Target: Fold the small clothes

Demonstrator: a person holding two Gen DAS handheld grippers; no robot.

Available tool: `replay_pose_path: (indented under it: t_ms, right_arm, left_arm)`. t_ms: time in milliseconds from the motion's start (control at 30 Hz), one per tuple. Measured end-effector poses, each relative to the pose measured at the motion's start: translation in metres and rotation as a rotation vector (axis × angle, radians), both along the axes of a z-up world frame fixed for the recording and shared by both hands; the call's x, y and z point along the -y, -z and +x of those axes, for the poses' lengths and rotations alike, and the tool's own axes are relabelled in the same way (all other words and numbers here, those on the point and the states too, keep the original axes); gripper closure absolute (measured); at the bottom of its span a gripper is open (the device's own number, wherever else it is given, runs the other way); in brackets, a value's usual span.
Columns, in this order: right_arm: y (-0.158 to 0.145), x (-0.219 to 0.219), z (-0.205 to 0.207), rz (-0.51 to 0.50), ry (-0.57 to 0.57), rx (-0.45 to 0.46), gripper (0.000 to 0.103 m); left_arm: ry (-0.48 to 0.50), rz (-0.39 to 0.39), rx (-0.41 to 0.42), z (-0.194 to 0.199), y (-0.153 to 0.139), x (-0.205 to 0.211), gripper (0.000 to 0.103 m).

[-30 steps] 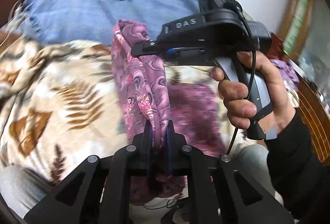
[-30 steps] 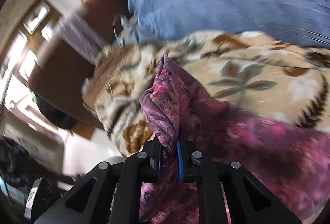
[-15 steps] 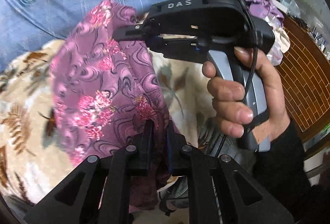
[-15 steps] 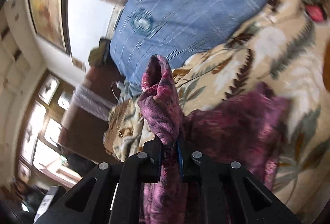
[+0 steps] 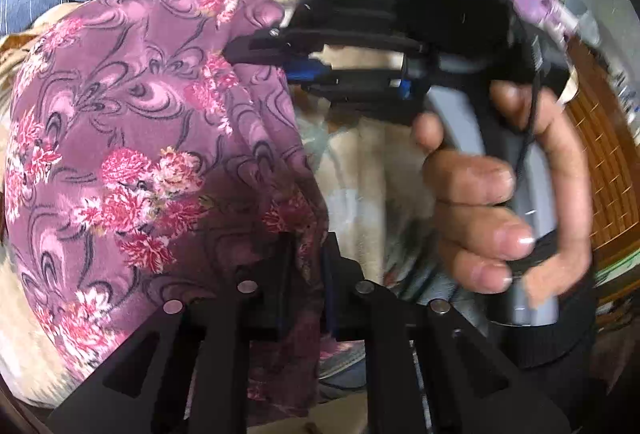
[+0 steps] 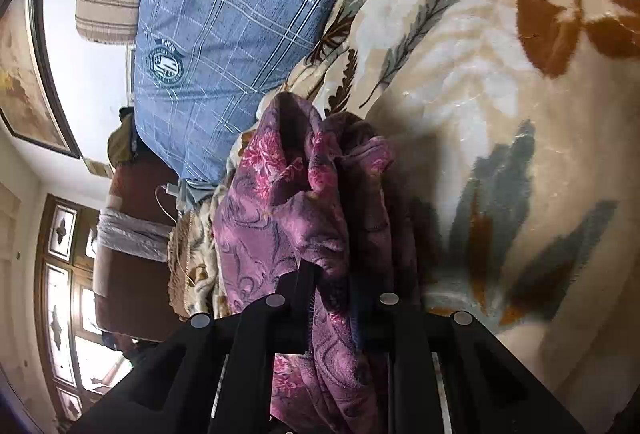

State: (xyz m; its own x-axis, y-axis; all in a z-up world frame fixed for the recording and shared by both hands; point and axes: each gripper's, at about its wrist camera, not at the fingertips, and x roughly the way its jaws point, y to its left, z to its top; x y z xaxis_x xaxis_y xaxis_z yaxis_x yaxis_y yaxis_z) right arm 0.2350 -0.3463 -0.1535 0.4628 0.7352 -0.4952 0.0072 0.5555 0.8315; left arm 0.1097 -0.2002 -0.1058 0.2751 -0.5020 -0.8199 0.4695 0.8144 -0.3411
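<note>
Right wrist view: leaf-print blanket fills bed, blue checked pillow at its far edge. Purple floral garment lies bunched on blanket, one fold between each pair of tongs. Left tongs and right tongs both just easing apart, cloth still pinched. Right hand grips handle.

A bed lay under a cream blanket printed with brown and grey leaves, a blue checked pillow at its head. Daylight came through a wooden-framed window, and a framed picture hung on the pale wall.
</note>
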Motion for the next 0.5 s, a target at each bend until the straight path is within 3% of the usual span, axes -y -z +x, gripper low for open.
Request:
replay_pose_path:
  t_ms: [67, 167, 267, 333, 400, 500]
  right_arm:
    - [-0.003, 0.002, -0.002, -0.040, 0.022, 0.007, 0.074]
    - [-0.016, 0.005, -0.009, -0.082, 0.067, 0.057, 0.072]
    - [-0.047, 0.010, -0.028, -0.100, 0.113, 0.198, 0.058]
    - [-0.066, 0.006, -0.038, -0.087, 0.093, 0.291, 0.045]
    - [-0.073, -0.006, -0.040, -0.095, 0.042, 0.325, 0.045]
    - [-0.069, -0.031, -0.037, -0.219, 0.015, 0.291, 0.050]
  left_arm:
    - [0.013, -0.034, -0.004, -0.001, -0.006, -0.005, 0.090]
    - [0.054, 0.000, -0.003, -0.007, -0.002, -0.004, 0.084]
    - [0.050, -0.092, -0.043, -0.017, -0.005, -0.021, 0.084]
    - [0.029, -0.109, -0.029, -0.023, -0.012, -0.034, 0.079]
    - [0.008, -0.098, -0.010, -0.027, -0.015, -0.047, 0.079]
    - [-0.017, -0.112, -0.016, -0.033, -0.018, -0.060, 0.079]
